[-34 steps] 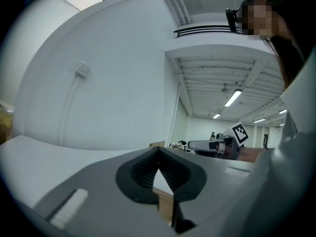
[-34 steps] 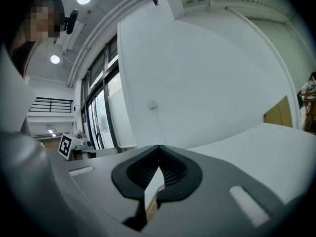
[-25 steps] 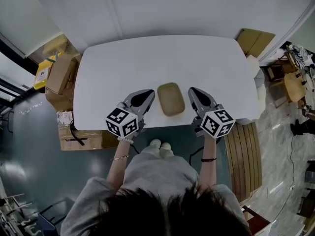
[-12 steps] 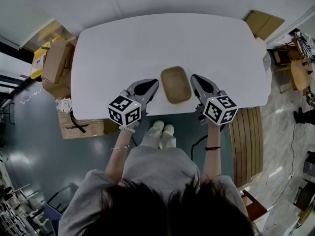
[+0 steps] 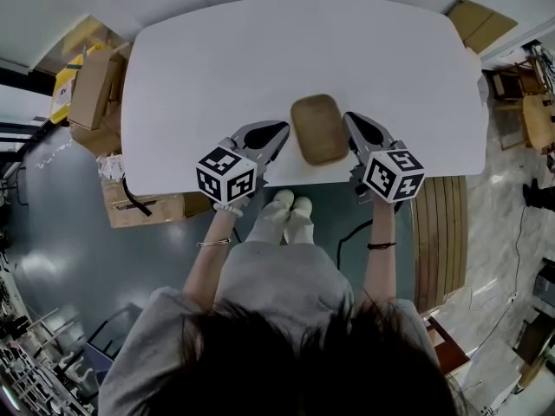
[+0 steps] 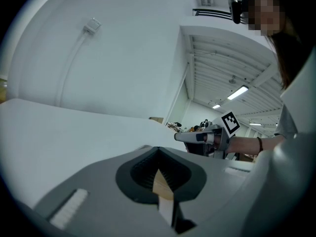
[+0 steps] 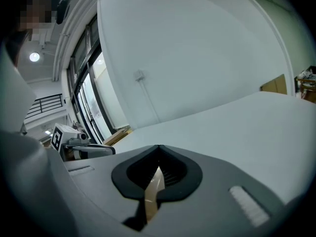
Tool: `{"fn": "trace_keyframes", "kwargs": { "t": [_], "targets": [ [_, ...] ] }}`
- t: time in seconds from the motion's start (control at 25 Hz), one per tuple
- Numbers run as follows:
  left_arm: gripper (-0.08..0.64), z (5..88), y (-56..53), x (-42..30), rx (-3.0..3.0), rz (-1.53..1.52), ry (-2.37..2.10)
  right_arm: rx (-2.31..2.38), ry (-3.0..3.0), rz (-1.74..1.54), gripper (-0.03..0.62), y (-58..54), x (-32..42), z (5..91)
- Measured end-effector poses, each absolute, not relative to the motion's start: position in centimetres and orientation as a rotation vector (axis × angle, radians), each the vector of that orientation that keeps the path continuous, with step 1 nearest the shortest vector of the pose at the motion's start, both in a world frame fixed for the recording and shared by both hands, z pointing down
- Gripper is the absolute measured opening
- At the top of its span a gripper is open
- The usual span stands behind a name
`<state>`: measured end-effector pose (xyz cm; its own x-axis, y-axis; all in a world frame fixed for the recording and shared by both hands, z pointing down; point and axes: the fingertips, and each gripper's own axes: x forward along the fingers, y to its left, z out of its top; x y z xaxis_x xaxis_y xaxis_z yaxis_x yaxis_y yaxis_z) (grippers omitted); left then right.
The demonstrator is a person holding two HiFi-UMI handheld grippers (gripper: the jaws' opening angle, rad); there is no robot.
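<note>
Tan, round-cornered tray (image 5: 318, 129) lying flat between the tongs
The left gripper (image 5: 277, 132) and the right gripper (image 5: 351, 120) are flanking it, jaws pressed together.

Tray (image 5: 319, 129) on tabletop (image 5: 217, 68), close to front edge, approx. mid-width. Left gripper (image 5: 279, 131) just L of tray, right gripper (image 5: 351, 120) just R of it, so tray lies betw. the two; contact w/ tray can't be told. Most of tabletop stretches behind them. Cardboard boxes (image 5: 91, 89) on floor off tabletop's L end. Slatted bench (image 5: 438, 232) on floor by R front corner. Person's feet (image 5: 289, 211) on floor just before front edge, in line w/ tray.
</note>
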<state>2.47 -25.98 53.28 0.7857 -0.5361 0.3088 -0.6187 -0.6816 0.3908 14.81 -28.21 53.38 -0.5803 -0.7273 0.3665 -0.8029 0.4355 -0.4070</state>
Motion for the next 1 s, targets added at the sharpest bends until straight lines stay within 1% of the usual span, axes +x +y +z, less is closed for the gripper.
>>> {"fn": "trace_keyframes", "kwargs": {
  "t": [0.48,0.6,0.8,1.0],
  "targets": [
    [-0.009,55.5,-25.5,2.9,2.433,0.229,-0.834,1.330,-2.401,0.824,0.014,-27.9,15.4,56.7],
    [-0.009,55.7,-25.5,3.2,2.431,0.233,-0.828,1.329,-2.380,0.834,0.049,-27.9,15.8,57.2],
    [-0.009,56.1,-25.5,3.2,2.426,0.235,-0.826,1.327,-2.350,0.850,0.085,-28.0,15.7,58.2],
    [-0.009,56.4,-25.5,3.2,2.419,0.238,-0.825,1.331,-2.313,0.863,0.095,-28.2,16.0,59.1]
  ]
}}
